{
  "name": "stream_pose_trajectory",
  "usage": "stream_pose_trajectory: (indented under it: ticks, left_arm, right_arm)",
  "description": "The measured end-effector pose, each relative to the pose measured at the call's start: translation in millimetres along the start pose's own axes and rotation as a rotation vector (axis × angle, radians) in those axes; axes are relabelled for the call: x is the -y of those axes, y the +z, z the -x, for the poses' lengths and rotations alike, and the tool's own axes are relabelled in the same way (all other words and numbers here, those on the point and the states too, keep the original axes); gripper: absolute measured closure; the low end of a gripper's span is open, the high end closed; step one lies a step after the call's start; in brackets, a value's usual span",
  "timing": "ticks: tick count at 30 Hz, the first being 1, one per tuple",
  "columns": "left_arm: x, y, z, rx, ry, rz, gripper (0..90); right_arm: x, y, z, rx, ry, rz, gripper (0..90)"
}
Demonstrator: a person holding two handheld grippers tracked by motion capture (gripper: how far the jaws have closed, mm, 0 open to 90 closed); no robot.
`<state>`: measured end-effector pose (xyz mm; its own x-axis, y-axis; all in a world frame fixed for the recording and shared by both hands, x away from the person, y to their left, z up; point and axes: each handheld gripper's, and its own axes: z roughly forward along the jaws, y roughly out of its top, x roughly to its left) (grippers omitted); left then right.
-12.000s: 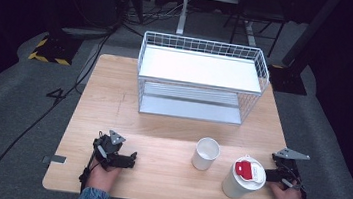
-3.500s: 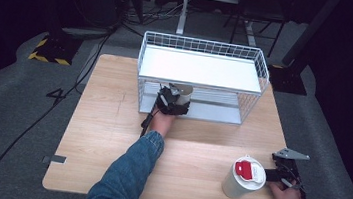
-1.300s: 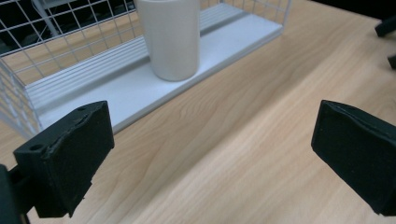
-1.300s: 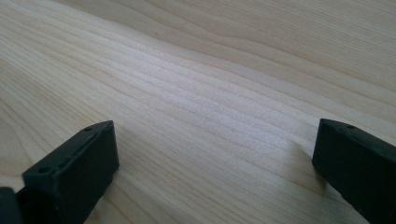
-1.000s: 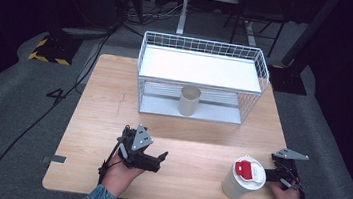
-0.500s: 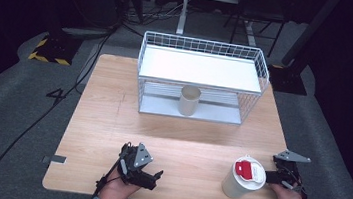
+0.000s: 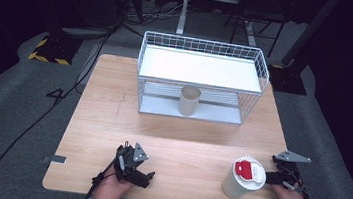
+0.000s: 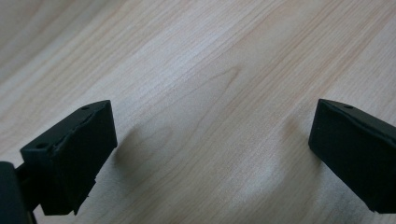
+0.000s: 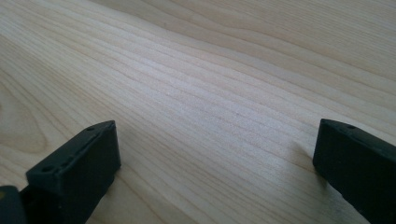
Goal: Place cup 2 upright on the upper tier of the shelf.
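Now we note both hand-held grippers low over the light wooden worktop: left hand-held gripper spread wide after closing slightly, nothing between; right hand-held gripper spread, empty, beside the white red-lidded paper cup.

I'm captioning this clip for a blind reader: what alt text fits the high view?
A person at a wooden table rests an open left gripper and an open right gripper near its front edge, both empty. A white lidded cup stands by the right gripper, and a paper cup stands on the lower shelf of a white wire rack.
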<state>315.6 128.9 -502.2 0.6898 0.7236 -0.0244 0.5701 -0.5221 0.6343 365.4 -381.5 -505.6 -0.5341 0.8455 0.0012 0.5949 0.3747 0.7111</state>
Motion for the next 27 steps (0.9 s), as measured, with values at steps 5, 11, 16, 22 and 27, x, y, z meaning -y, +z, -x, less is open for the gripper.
stream_pose_trajectory:
  ticks: [5, 11, 16, 22, 27]
  left_arm:
    - [2.6, 1.9, -1.7, -0.003, 0.003, 0.037, 0.0]
    - [-0.5, 4.2, -2.7, -0.004, 0.003, 0.035, 0.0]
    - [-0.6, 4.4, -2.8, -0.003, 0.003, 0.036, 0.0]
    - [-0.8, 4.8, -2.9, -0.003, 0.003, 0.038, 0.0]
    - [-0.9, 4.8, -2.9, -0.003, 0.002, 0.038, 0.0]
  right_arm:
    - [0.6, -0.6, 0.0, -0.004, -0.001, 0.000, 1.0]
    - [0.7, -0.7, -0.1, -0.003, -0.001, 0.000, 1.0]
    - [0.7, -0.7, -0.1, -0.003, -0.002, 0.000, 1.0]
    - [0.7, -0.7, -0.1, -0.003, -0.002, 0.000, 1.0]
    - [0.8, -1.0, 0.1, -0.002, 0.000, 0.001, 2.0]
